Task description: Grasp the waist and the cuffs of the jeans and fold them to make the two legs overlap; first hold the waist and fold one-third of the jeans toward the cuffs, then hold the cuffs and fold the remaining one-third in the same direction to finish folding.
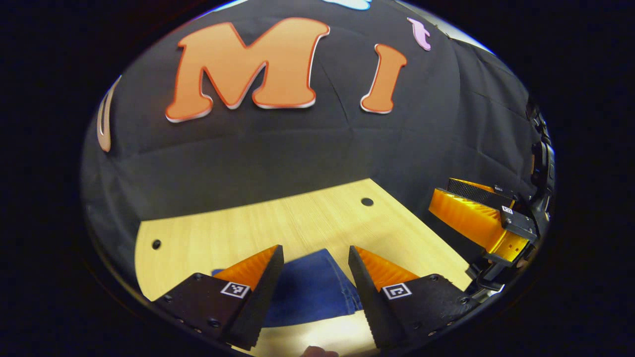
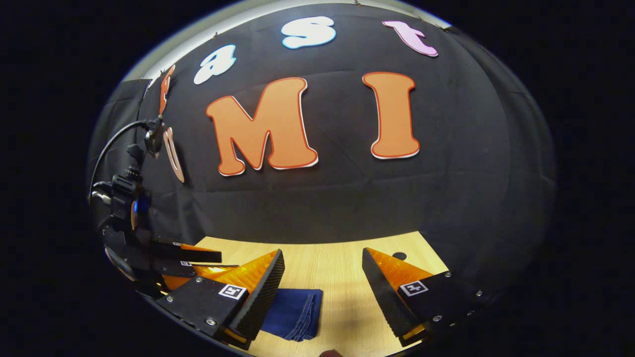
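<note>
- In the left gripper view, the left gripper (image 1: 316, 255) has its two fingers spread wide apart, with nothing between them.
- The jeans (image 1: 312, 290) lie flat on the wooden table (image 1: 238, 233), showing in the gap between those fingers and a little beyond their tips; the fingers do not touch the cloth as far as can be seen.
- To the right of the left gripper's fingers, farther off, the other gripper juts in from the edge of the view above the table's corner.
- In the right gripper view, the right gripper (image 2: 322, 258) also stands wide open, holding nothing.
- There the jeans (image 2: 293, 312) lie as a folded dark blue piece just beside the inner edge of the left-hand finger, partly hidden behind it; the right-hand finger is well apart from the cloth.
- Bare table (image 2: 342, 277) fills the rest of the gap.
- Beyond the left-hand finger, the left gripper (image 2: 198, 263) points in over the table; whether it touches anything cannot be told from here.
</note>
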### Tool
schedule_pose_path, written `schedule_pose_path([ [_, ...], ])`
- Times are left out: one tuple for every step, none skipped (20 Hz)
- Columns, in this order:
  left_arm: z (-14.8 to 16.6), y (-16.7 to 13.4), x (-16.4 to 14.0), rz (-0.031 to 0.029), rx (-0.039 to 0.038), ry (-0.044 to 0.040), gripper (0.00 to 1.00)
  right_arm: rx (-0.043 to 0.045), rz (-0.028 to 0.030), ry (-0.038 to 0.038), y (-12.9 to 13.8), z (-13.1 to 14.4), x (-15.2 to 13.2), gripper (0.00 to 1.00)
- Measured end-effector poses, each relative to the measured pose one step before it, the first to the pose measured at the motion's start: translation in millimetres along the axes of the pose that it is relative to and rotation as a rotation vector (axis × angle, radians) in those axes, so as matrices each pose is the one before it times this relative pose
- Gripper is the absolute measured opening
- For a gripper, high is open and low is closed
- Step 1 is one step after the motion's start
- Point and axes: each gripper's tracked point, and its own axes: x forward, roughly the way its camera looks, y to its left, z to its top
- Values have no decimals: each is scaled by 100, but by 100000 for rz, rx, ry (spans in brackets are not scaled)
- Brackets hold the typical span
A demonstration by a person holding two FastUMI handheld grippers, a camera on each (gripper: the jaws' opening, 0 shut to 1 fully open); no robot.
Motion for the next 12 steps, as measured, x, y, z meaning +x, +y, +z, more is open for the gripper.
schedule_pose_path([
  [753,402,-959,2389,-229,-3898,82,-1359,37,-2230,550,772,-72,96],
  [1119,642,-1152,2438,-685,-3800,82,-1493,824,-2248,785,893,-40,96],
  [1508,900,-1312,2600,-445,-4582,83,-1975,684,-2680,835,1018,-218,96],
  [1144,944,-1189,3299,202,-4062,83,-2556,862,-2958,888,1109,-167,96],
  [1129,1202,-1211,2588,582,-4067,87,-2711,725,-2545,812,904,-101,96],
  [907,765,-977,2582,646,-1169,90,-2584,1437,-2147,889,798,-32,96],
  [943,518,-1052,2465,-26,-1407,93,-2683,1864,-1897,1226,851,-83,96],
  [1240,558,-705,2256,-145,-3261,88,-2489,1550,-1943,1084,896,-118,96],
  [1359,705,-922,2959,-131,-3426,93,-2663,1262,-2226,974,888,-122,96],
  [1497,1028,-1128,3825,215,-4999,89,-1960,720,-2793,812,961,-54,96],
  [1319,1008,-1032,3521,-109,-4900,93,-1315,433,-2183,822,913,-27,96],
  [904,996,-1026,3812,80,-4209,93,-550,1698,-2394,1069,725,-229,96],
])
